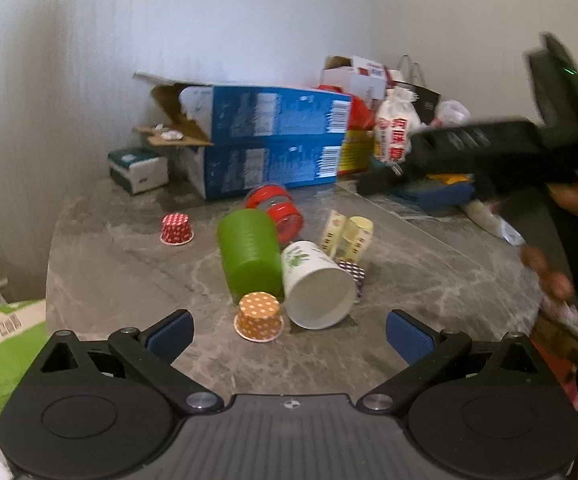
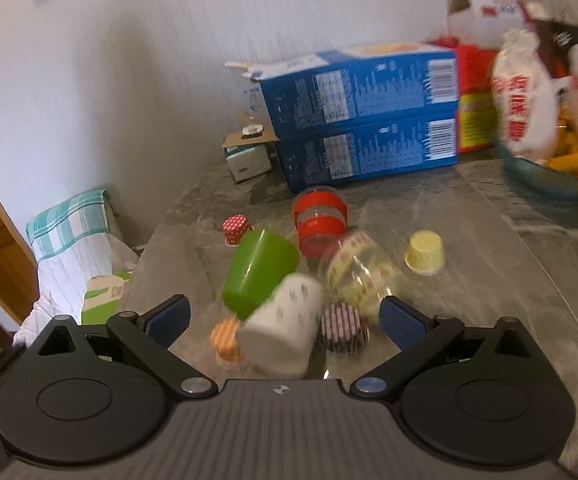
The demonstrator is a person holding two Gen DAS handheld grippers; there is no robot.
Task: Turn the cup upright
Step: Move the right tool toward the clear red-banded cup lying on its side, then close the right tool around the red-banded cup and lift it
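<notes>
Several cups lie in a cluster on the grey marble table [image 1: 129, 280]. A white paper cup [image 1: 317, 284] lies on its side with its mouth towards me; it also shows in the right wrist view [image 2: 285, 332]. A green cup [image 1: 249, 254] lies beside it, also in the right wrist view [image 2: 259, 272]. A red-banded clear cup [image 1: 277, 210] and a patterned clear cup [image 2: 359, 270] lie on their sides. My left gripper [image 1: 289, 336] is open and empty just before the white cup. My right gripper [image 2: 285, 322] is open, with the white cup between its fingers.
Small cupcake liners stand upside down: orange dotted [image 1: 259, 316], red dotted [image 1: 176, 229], yellow [image 2: 425, 252], dark striped [image 2: 343, 326]. Two stacked blue boxes [image 1: 269, 140], a small box [image 1: 139, 170] and food bags [image 2: 529, 96] line the back. A green carton [image 1: 5, 344] is left.
</notes>
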